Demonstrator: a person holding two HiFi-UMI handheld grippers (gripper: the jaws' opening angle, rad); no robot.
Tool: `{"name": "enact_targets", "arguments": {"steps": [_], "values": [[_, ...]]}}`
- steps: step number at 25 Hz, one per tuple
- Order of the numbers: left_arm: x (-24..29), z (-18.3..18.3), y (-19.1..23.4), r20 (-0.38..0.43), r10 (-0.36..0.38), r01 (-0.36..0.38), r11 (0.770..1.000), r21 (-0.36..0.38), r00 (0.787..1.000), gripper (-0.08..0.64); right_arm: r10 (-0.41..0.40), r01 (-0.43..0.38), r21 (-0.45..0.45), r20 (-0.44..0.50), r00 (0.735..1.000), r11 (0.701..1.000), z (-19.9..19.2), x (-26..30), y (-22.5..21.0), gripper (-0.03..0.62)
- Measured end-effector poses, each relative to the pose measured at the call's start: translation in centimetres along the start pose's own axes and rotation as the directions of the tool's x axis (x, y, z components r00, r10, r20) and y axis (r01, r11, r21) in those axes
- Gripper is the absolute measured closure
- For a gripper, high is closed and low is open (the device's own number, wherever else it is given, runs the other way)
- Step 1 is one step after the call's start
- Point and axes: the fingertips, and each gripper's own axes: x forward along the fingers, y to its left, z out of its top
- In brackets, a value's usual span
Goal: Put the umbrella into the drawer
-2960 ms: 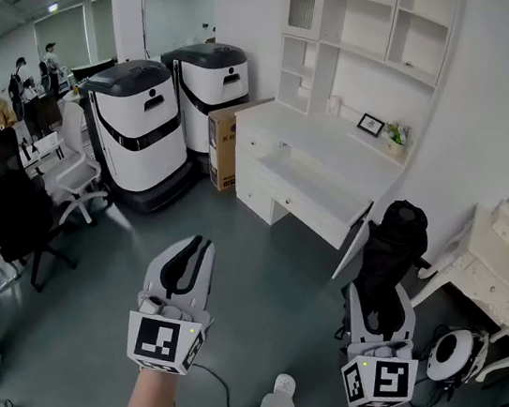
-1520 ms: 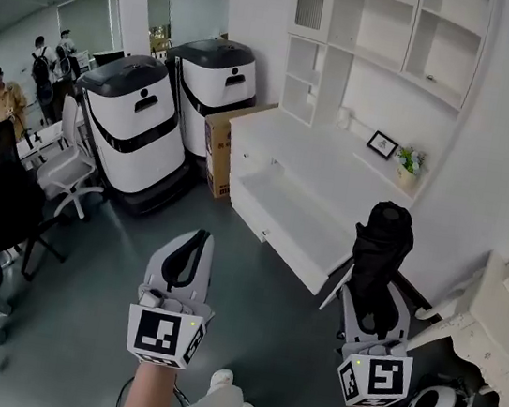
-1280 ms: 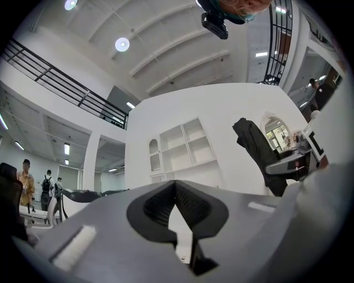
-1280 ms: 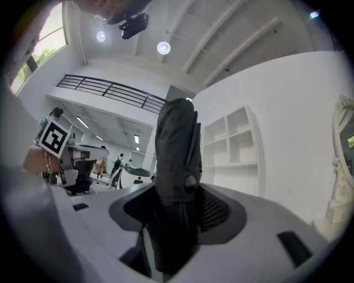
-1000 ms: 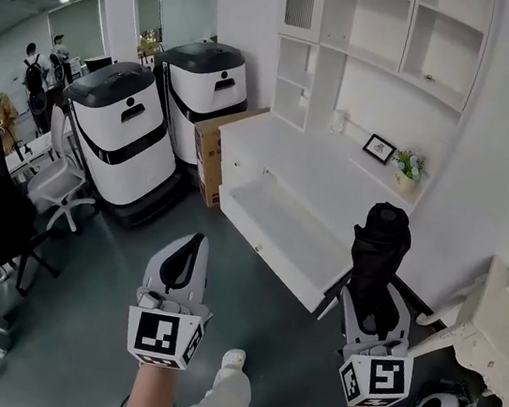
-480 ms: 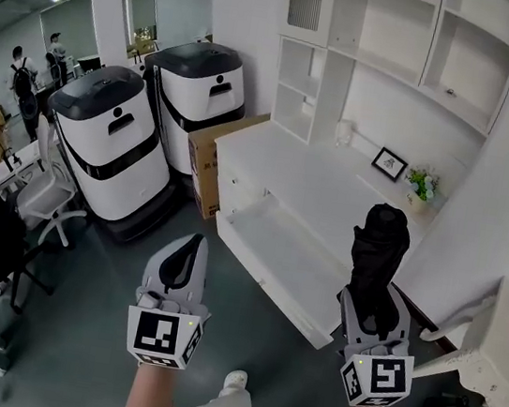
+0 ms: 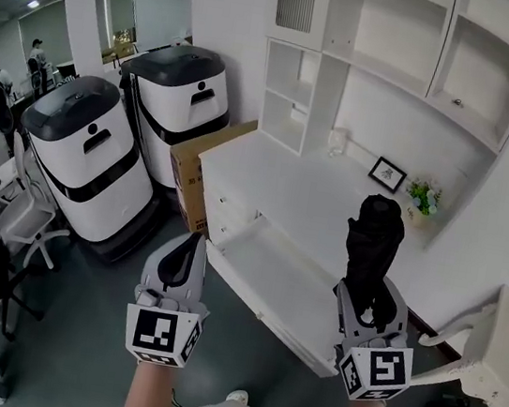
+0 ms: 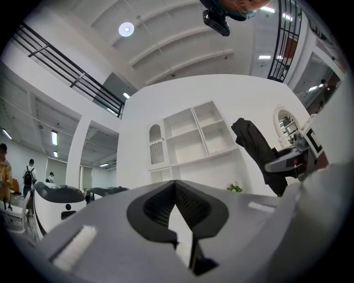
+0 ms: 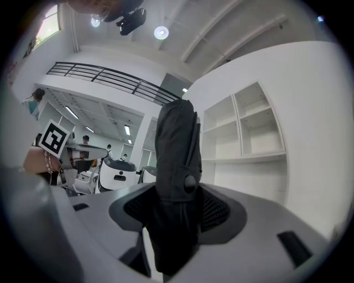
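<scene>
A folded black umbrella [image 7: 372, 249] stands upright in my right gripper [image 7: 370, 305], whose jaws are shut on its lower part; in the right gripper view the umbrella [image 9: 176, 182] fills the gap between the pads. My left gripper [image 7: 185, 259] is held level at the left, jaws shut with nothing between them [image 8: 178, 213]. Ahead and below is the white desk [image 7: 287, 179] with its wide drawer [image 7: 275, 291] pulled open; nothing shows inside it. The umbrella also shows at the right of the left gripper view [image 8: 260, 152].
Two white-and-black bin-like machines [image 7: 81, 158] and a cardboard box [image 7: 198, 166] stand left of the desk. On the desk back are a small picture frame [image 7: 388, 174] and a plant [image 7: 423, 197]. White shelves [image 7: 393, 38] rise above. An ornate white table [image 7: 497, 357] is at right.
Both grippers have moved forward toward the desk, which now lies closer and lower in the head view. The umbrella stays upright in the right gripper. The left gripper stays shut.
</scene>
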Motion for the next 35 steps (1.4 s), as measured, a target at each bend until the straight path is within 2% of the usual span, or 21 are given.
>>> {"name": "enact_targets", "arguments": {"steps": [8, 16, 22, 28, 35], "values": [[2.8, -1.3, 1.3, -0.007, -0.011, 0.010, 1.000, -0.021, 1.000, 0.552, -0.006, 0.006, 0.001, -0.030, 1.000, 1.000, -0.7, 3.0, -0.6, 0.355], [4.7, -3.0, 2.5, -0.035, 0.034, -0.035, 0.999, -0.035, 0.999, 0.551, 0.028, -0.028, 0.008, -0.050, 0.998, 1.000, -2.1, 6.0, -1.3, 0.354], [6.7, -4.2, 2.0, -0.062, 0.034, -0.036, 0.999, -0.028, 0.997, 0.551, 0.063, -0.058, 0.047, -0.111, 0.992, 0.997, -5.4, 8.7, -2.1, 0.354], [8.1, -6.2, 1.5, -0.105, 0.034, -0.038, 0.999, -0.031, 0.994, 0.551, 0.115, -0.094, 0.107, -0.219, 0.969, 0.990, -10.5, 10.6, -2.1, 0.356], [9.4, -8.2, 1.0, -0.144, 0.032, -0.038, 0.999, -0.038, 0.989, 0.552, 0.182, -0.138, 0.147, -0.347, 0.920, 0.980, -16.3, 11.8, -1.3, 0.356]]}}
